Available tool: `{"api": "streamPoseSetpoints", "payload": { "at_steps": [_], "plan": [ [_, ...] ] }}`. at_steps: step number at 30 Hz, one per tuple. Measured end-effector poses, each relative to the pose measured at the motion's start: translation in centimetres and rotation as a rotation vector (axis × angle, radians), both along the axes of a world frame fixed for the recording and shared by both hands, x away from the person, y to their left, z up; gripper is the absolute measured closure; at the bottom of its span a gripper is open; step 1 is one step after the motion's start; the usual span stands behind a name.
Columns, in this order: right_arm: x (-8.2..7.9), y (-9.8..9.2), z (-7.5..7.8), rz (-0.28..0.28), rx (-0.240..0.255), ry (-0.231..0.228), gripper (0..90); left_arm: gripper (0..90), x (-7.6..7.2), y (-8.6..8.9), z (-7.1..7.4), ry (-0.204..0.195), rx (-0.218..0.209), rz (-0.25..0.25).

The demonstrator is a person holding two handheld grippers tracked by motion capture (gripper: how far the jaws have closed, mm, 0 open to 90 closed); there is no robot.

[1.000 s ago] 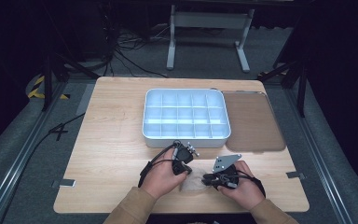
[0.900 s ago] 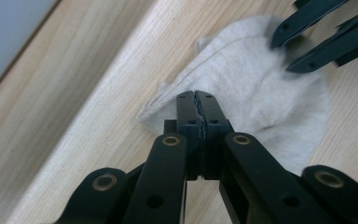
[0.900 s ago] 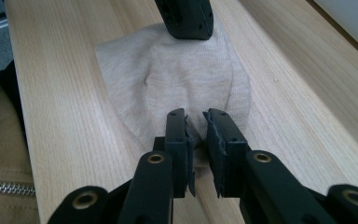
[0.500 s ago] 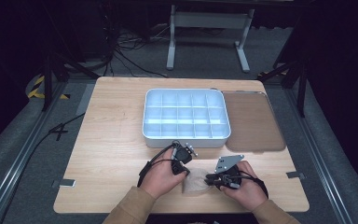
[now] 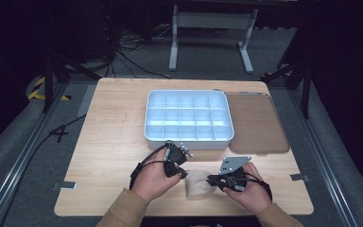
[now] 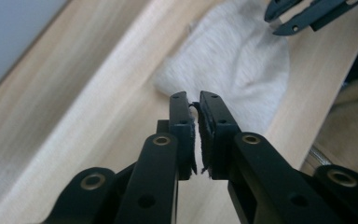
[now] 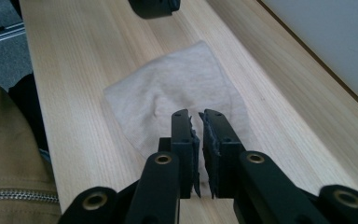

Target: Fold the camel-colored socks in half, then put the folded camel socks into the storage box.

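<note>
- Left gripper point(image 6: 195, 103): jaws just eased apart to a slim slit, nothing between them; tips over the table just short of the cloth point(image 6: 233, 60), well placed to work its near edge.
- Right gripper point(image 7: 196, 116): jaws just drawn closer, narrow gap left, no fabric pinched; poised over the cloth's near corner, probably for a grab.
- Cloth flat on the table point(image 5: 113, 123), between both grippers, in easy reach of each.
- Compartment tray point(image 5: 187, 137) beyond the left gripper, clear of the work.

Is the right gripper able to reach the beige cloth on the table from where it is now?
Probably yes. The right gripper hangs just over the near edge of the beige cloth, which lies flat on the table. Nothing stands between them; the left gripper is off to the cloth's other side.
</note>
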State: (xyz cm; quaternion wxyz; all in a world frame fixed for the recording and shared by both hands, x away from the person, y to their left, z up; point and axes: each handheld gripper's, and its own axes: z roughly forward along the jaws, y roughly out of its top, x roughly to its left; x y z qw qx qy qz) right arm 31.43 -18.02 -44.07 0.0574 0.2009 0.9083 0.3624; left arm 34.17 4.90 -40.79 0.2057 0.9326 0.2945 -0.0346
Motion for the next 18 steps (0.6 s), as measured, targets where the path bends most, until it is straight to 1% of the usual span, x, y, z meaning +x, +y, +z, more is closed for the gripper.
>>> {"api": "streamPoseSetpoints", "payload": {
  "at_steps": [4,6,7,9,10,12,13,18],
  "plan": [
    [-0.3,0.4,0.0,0.003,0.008,-0.001,81.8,82.5,-0.8,0.4,0.2,0.019,0.017,-0.013],
    [-0.3,0.5,0.0,0.008,0.012,0.001,82.0,81.7,-1.0,0.8,0.3,0.030,0.021,-0.006],
    [-0.3,0.5,0.0,0.012,0.014,0.002,82.2,81.4,-0.9,0.9,0.3,0.032,0.023,-0.009],
    [-0.3,0.7,0.0,0.013,0.013,0.004,82.7,80.9,-0.9,1.2,0.2,0.033,0.031,0.001],
    [-0.2,0.8,0.0,0.017,0.012,0.008,82.9,80.9,-0.9,1.3,0.1,0.041,0.044,0.001],
    [-0.2,0.9,-0.1,0.014,0.007,0.012,82.9,80.9,-0.9,1.4,0.0,0.045,0.047,0.004],
    [0.0,1.0,-0.4,0.015,0.000,0.023,82.7,80.9,-0.8,1.5,-0.2,0.055,0.061,0.008],
    [0.3,1.3,-0.8,0.017,-0.008,0.034,82.6,81.0,-0.8,1.6,-0.9,0.064,0.079,0.015]
  ]
}}
